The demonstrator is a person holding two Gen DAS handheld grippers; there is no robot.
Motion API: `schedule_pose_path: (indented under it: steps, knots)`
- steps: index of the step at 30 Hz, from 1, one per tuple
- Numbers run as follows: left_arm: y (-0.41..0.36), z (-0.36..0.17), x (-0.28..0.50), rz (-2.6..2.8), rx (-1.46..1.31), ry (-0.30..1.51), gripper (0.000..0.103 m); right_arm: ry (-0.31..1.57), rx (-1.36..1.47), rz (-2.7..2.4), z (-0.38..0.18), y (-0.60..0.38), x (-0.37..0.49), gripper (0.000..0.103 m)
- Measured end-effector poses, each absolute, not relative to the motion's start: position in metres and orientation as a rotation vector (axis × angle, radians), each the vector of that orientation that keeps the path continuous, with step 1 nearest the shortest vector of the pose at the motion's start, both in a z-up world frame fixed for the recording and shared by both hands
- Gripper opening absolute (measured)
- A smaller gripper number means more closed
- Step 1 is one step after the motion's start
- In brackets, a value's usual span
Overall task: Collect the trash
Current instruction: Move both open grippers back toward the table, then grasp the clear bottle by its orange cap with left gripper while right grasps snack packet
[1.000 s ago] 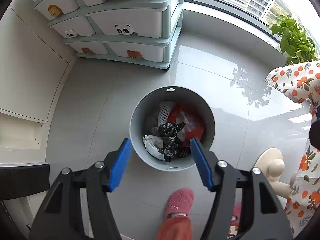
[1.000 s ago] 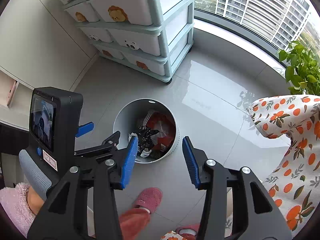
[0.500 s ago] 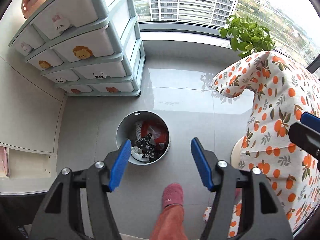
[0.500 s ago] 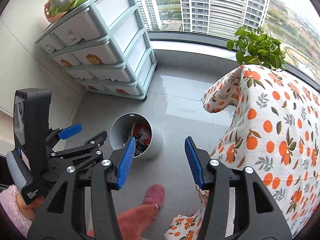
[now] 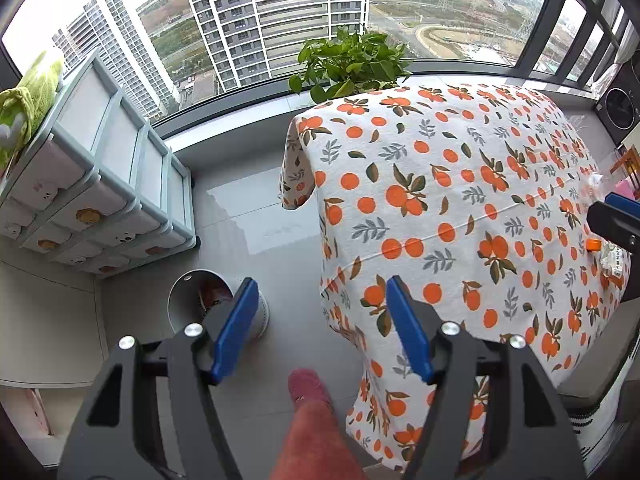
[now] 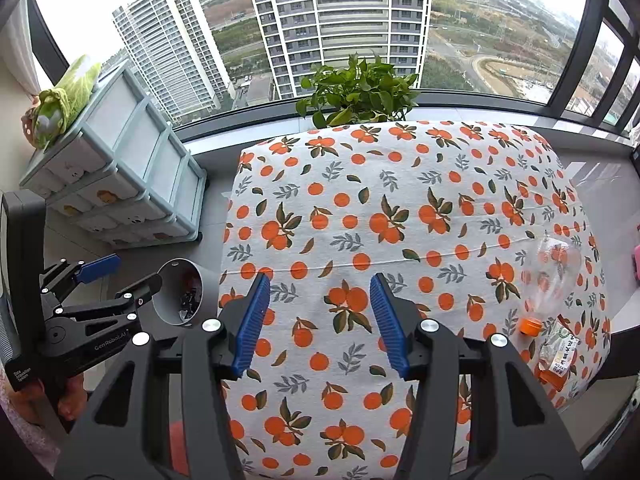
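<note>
Right wrist view: my right tongs (image 6: 316, 320) gape empty over the tablecloth (image 6: 360, 200); bottle (image 6: 548, 280) lies lower right, cap (image 6: 529, 326) toward me, wrapper (image 6: 560, 356) beside it.
Nearer hand: I judge the right.
Left wrist view: left tongs (image 5: 318, 324) open, empty; bin (image 5: 188, 300) lower left, table edge between.

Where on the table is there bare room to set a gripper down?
The cloth is bare from the plant edge across its middle and left side. Only the right edge is crowded: a clear bottle and a wrapper.
</note>
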State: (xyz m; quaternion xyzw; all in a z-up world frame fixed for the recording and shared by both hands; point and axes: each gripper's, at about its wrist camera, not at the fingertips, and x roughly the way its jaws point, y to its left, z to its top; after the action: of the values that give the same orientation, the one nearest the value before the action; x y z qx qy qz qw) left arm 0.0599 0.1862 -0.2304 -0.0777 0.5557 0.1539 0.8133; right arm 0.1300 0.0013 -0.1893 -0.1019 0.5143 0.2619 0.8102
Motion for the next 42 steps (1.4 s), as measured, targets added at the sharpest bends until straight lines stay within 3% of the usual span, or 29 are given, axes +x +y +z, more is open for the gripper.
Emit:
schedule_pose_path:
  steps: [11, 18, 39, 42]
  knots:
    - [-0.028, -0.239, 0.152, 0.087, -0.081, 1.236, 0.068, 1.135, -0.117, 0.253, -0.201, -0.223, 0.178, 0.053]
    - [-0.117, -0.257, 0.196, -0.024, -0.004, 1.255, 0.068, 1.19, 0.018, 0.153, -0.236, -0.293, 0.187, 0.053]
    - [-0.165, -0.334, 0.262, -0.046, -0.019, 1.34, 0.068, 1.271, 0.094, 0.176, -0.307, -0.312, 0.191, 0.053]
    - [-0.16, -0.339, 0.264, -0.035, -0.058, 1.342, 0.053, 1.274, 0.09, 0.182, -0.308, -0.311, 0.192, 0.053]
